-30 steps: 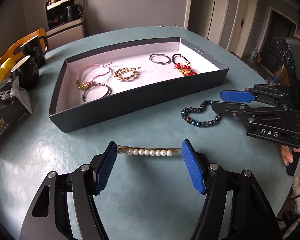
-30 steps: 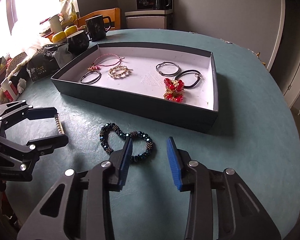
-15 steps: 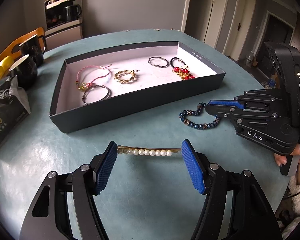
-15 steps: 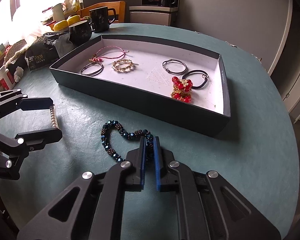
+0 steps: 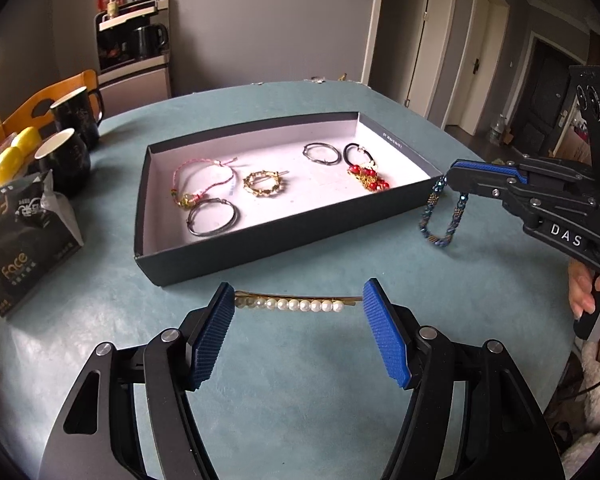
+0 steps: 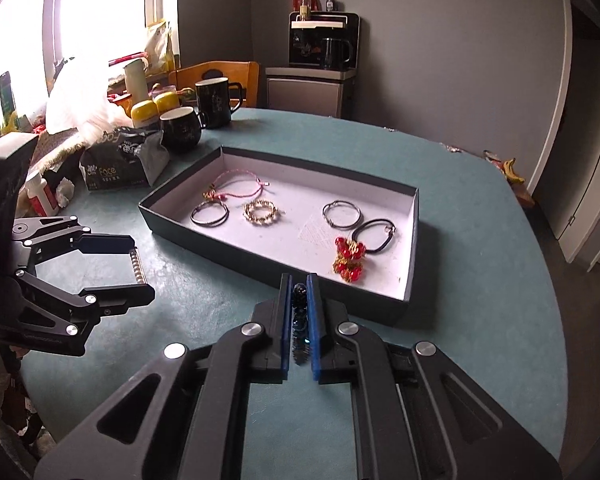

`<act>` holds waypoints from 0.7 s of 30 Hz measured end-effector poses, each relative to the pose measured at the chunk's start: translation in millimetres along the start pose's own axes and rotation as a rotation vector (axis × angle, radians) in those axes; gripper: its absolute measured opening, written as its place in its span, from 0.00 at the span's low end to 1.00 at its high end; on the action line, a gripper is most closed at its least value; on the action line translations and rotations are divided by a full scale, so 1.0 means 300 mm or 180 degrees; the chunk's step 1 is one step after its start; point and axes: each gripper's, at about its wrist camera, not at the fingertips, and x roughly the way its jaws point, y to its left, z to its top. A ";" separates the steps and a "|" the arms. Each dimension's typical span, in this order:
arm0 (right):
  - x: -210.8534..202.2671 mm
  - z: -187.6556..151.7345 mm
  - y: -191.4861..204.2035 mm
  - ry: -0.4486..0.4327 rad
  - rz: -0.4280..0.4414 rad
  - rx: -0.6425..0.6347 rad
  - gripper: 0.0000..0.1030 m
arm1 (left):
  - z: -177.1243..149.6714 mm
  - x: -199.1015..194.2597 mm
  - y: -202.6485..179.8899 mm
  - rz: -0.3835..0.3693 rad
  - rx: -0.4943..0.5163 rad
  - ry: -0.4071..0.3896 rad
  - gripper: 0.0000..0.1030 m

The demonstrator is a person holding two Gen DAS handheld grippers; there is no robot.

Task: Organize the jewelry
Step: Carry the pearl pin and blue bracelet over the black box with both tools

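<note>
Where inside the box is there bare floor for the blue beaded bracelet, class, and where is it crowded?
Free: the box floor's middle, between gold ring brooch and silver hoop, and the near strip left of the red bead cluster. Crowded: far-left corner with pink cord bracelet, and right end around the black hair tie.

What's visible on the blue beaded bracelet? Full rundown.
The blue beaded bracelet is a loop of dark iridescent blue beads with bronze-toned sections. It is pinched at its top in the right hand-held gripper and hangs as a U beside the tray's near right corner. Whether its bottom touches the table is unclear.
</note>
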 end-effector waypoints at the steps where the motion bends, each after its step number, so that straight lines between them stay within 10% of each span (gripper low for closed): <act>1: -0.013 0.017 -0.002 -0.0047 -0.0010 -0.0011 0.07 | 0.013 -0.006 0.002 0.0007 0.0013 -0.0021 0.67; 21: 0.136 0.232 -0.085 -0.0329 0.0085 0.0192 0.07 | 0.260 0.203 0.026 0.0018 0.0099 0.0110 0.67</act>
